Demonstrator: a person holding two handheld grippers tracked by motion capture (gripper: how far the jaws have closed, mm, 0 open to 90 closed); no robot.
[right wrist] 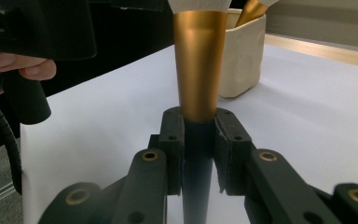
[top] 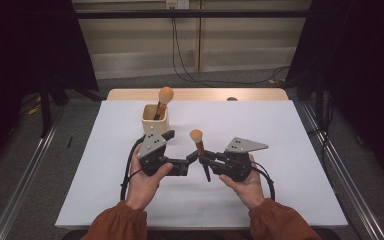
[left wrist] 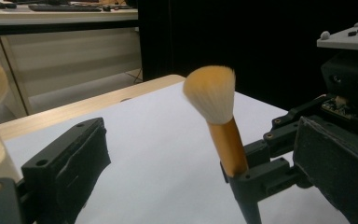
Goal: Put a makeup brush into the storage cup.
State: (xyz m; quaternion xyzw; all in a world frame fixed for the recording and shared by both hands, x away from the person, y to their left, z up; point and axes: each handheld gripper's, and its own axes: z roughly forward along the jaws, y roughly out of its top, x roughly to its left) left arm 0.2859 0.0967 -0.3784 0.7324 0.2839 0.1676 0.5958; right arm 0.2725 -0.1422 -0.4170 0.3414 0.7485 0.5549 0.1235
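A makeup brush (top: 198, 140) with a tan head, gold ferrule and black handle stands upright above the white mat. My right gripper (top: 203, 156) is shut on it where ferrule meets handle, as the right gripper view shows (right wrist: 199, 126). My left gripper (top: 180, 146) faces it from the left, jaws spread wide and holding nothing. In the left gripper view the held brush (left wrist: 219, 121) rises right of centre between those spread jaws, touching neither. A cream cup (top: 155, 120) behind the left gripper holds a second brush (top: 164, 99).
A white mat (top: 280, 135) covers the table, with a wooden strip (top: 260, 94) along the far edge. The cup (right wrist: 243, 56) stands just beyond the held brush (right wrist: 199, 60) in the right gripper view. Dark curtains hang at both sides.
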